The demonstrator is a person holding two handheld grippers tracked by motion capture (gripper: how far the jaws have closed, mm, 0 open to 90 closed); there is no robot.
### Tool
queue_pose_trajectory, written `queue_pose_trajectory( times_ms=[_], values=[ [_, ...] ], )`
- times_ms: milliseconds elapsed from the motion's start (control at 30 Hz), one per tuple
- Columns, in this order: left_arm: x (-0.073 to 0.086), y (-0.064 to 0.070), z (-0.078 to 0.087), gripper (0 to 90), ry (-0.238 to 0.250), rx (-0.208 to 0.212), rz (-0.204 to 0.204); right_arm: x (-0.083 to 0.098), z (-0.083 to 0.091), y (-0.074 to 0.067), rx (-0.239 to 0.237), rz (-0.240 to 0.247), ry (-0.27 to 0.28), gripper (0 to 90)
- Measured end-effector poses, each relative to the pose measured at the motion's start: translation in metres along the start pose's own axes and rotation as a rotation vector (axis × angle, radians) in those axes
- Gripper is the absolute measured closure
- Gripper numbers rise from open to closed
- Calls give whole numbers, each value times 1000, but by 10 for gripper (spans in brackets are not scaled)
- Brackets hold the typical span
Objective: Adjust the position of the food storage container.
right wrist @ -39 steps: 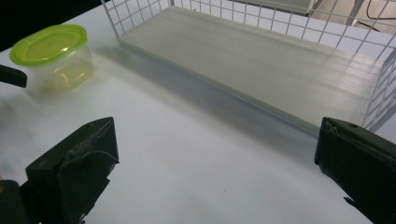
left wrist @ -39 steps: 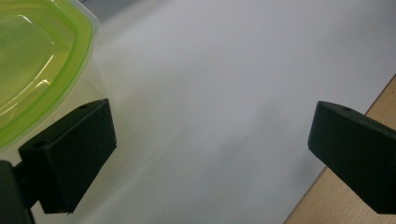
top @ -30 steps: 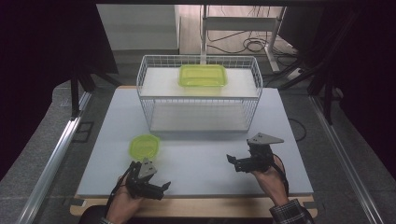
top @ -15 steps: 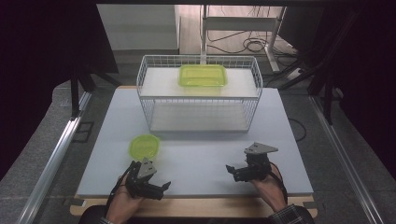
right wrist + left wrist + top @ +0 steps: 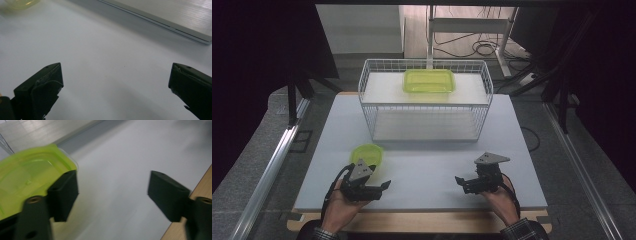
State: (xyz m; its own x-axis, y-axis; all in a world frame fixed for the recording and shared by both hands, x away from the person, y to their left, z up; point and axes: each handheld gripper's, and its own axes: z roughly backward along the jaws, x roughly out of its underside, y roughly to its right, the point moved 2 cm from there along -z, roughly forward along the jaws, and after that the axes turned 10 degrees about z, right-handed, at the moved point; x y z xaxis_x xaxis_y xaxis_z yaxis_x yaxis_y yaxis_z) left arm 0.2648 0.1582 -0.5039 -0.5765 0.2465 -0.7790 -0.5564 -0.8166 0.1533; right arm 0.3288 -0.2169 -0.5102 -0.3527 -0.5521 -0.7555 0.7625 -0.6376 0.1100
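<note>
Small round translucent lime-green plastic lid (image 5: 367, 153), shallow with a raised rim, lay flat on the white table top (image 5: 427, 170). It sat in front of the white wire basket (image 5: 424, 102), toward that basket's left front corner, apart from it. In the left gripper view its rounded edge (image 5: 32, 170) appeared glossy.

White table (image 5: 432, 175) open between hands, wire basket (image 5: 424, 107) blocking behind, green lid (image 5: 366, 152) perhaps just left

Overhead view — two close gripper views.
</note>
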Motion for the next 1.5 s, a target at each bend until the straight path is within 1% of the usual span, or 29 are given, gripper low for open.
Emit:
queue_pose_trajectory(
  times_ms=[67, 133, 167, 200, 267, 300, 400, 500, 633, 733, 867, 967, 1000, 1033, 1100, 1200, 1267, 1333, 1500],
  values=[
    [-5, -4, 1, 398, -8, -3, 10, 0, -1, -1, -7, 2, 0, 0],
    [-10, -7, 1, 451, -14, -8, 16, 0, -1, -1, -8, 7, 0, 0],
    [-13, -10, 1, 479, -12, -13, 29, 0, -1, -1, -7, 6, -1, 0],
    [-16, -13, 1, 506, -13, -15, 34, 0, 0, -1, -5, 4, -2, 0],
    [-22, -18, 1, 561, -5, -31, 41, -1, 0, -1, 3, 4, -3, 0],
    [-24, -20, 1, 606, -4, -31, 42, -1, 0, -1, 8, 5, -5, 0],
    [-30, -27, 1, 700, -1, -49, 47, 0, 0, 0, 13, 2, -15, 0],
    [-36, -37, 0, 772, -4, -80, 42, 1, -1, 0, 11, -4, -20, 0],
    [-39, -54, 0, 847, 11, -103, 65, 1, -1, 0, 14, -8, -21, 0],
    [-39, -71, 2, 897, 27, -127, 107, 2, -3, 0, 18, -6, -26, 0],
    [-38, -91, 7, 898, 52, -159, 143, 3, -4, 0, 25, -11, -30, 0],
    [-36, -102, 8, 898, 50, -183, 167, 4, -5, 0, 26, -22, -29, 0],
    [-34, -106, 7, 898, 58, -193, 181, 4, -5, 0, 26, -22, -29, 0],
    [-32, -111, 7, 899, 55, -204, 190, 4, -5, 0, 26, -23, -29, 0],
    [-28, -117, 5, 898, 47, -220, 196, 5, -6, 0, 27, -26, -33, 0],
    [-22, -124, 1, 898, 39, -238, 210, 5, -7, 0, 25, -25, -39, 0],
    [-19, -129, -2, 898, 23, -248, 214, 6, -8, 0, 23, -24, -46, 0],
    [-15, -133, -8, 898, 6, -240, 223, 7, -8, 0, 29, -10, -70, 3],
    [-13, -130, -13, 898, -12, -229, 212, 8, -10, 0, 27, -5, -82, 6]
  ],
)
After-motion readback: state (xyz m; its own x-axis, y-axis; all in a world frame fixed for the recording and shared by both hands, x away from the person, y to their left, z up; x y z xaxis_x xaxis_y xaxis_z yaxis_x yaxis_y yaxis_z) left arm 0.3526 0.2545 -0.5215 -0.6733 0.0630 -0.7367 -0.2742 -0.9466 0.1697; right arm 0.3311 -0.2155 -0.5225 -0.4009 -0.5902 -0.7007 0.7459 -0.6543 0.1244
